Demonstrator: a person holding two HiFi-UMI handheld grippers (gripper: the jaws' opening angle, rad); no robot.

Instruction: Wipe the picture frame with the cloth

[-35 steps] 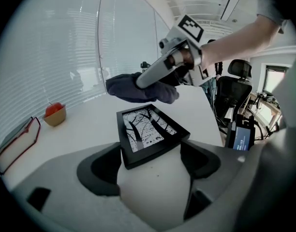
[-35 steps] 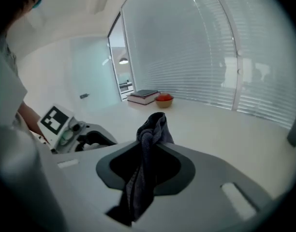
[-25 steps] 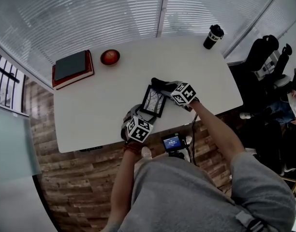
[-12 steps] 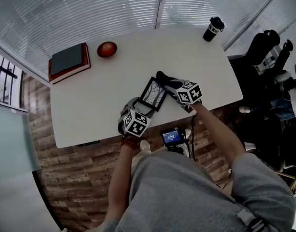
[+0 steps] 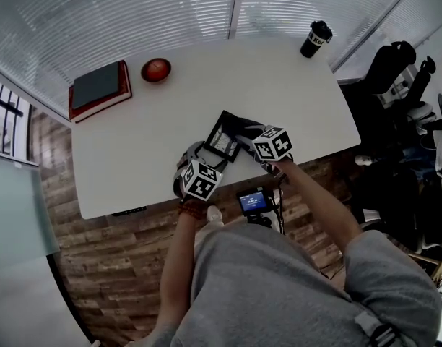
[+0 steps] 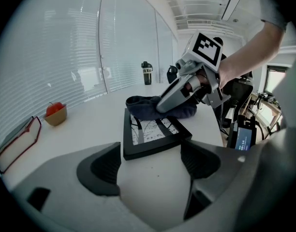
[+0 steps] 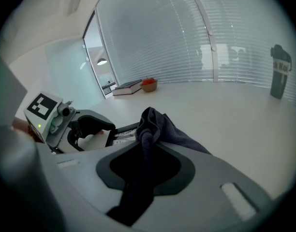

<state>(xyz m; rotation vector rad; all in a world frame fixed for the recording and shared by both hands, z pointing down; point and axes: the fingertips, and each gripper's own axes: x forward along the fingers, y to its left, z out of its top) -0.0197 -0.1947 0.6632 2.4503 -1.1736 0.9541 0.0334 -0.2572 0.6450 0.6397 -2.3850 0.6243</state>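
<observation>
A black picture frame (image 5: pixel 221 140) lies near the front edge of the white table (image 5: pixel 170 121). Its near end sits between the wide-set jaws of my left gripper (image 6: pixel 151 153), which grip it by the two sides. A dark cloth (image 6: pixel 147 107) lies bunched on the frame's far right corner. My right gripper (image 7: pixel 145 151) is shut on that cloth, which hangs through its jaws and trails onto the table. In the left gripper view, the right gripper (image 6: pixel 163 102) comes in from the right and presses the cloth onto the frame (image 6: pixel 150 135).
A red book (image 5: pixel 98 89) and a small bowl with an apple (image 5: pixel 156 69) stand at the table's far left. A dark travel mug (image 5: pixel 315 39) is at the far right corner. A small screen device (image 5: pixel 254 201) hangs below the front edge. Office chairs (image 5: pixel 394 71) stand to the right.
The right gripper has rolled and slid the cloth a short way along the frame's right side toward me. The left gripper and the frame have kept their places.
</observation>
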